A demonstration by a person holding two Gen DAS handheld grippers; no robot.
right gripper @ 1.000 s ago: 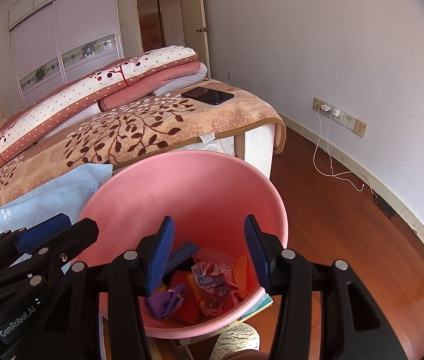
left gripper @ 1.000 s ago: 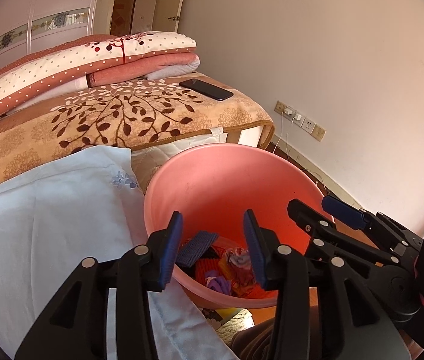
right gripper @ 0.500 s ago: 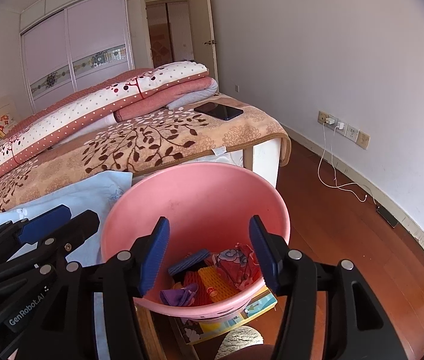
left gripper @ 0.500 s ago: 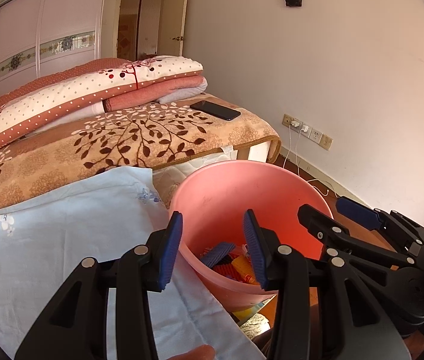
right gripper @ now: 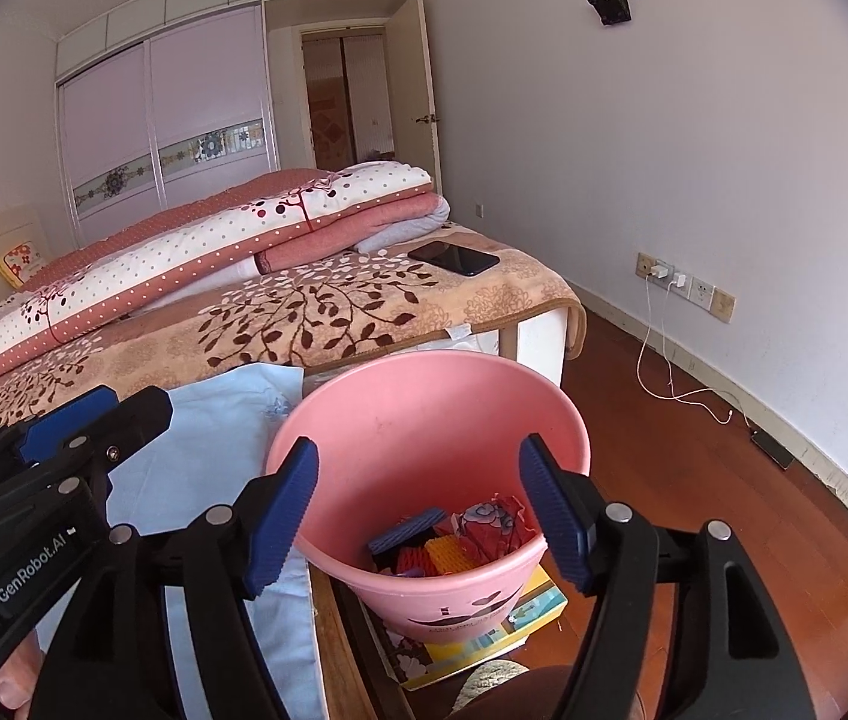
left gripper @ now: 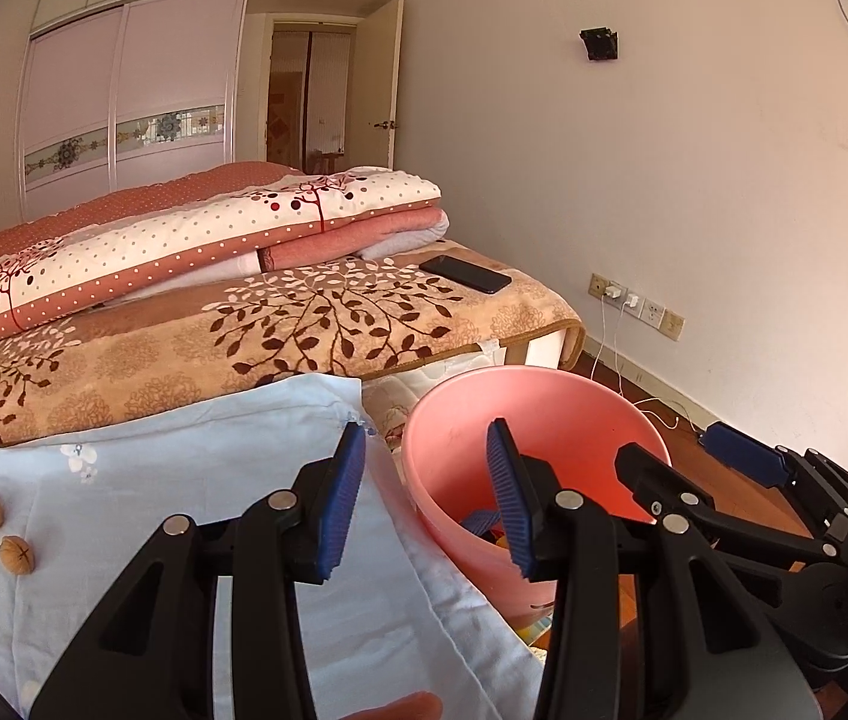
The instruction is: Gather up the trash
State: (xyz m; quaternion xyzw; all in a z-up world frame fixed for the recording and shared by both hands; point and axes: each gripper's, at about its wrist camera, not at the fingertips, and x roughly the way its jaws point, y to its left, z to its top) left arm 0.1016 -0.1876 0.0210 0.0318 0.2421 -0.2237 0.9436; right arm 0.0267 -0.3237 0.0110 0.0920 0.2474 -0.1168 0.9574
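Two walnuts (left gripper: 7,533) lay on blue cloth (left gripper: 142,498), nine o'clock from left hand-held gripper (left gripper: 424,498), nearer; both hand-held grippers wide, empty; right hand-held gripper (right gripper: 424,510) over bucket (right gripper: 424,396).

Both tongs pull up and back from the pink bucket (right gripper: 442,420), right tongs (right gripper: 418,516) open wider, two walnuts (left gripper: 4,531) now visible on blue cloth (left gripper: 154,480).

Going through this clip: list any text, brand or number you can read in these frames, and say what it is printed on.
"GenRobot.AI": white lettering on the black body of the left gripper, seen in the right wrist view.
Dark print on the outside of the pink bucket: too small to read.
Colourful book under the bucket: print too blurred to read.
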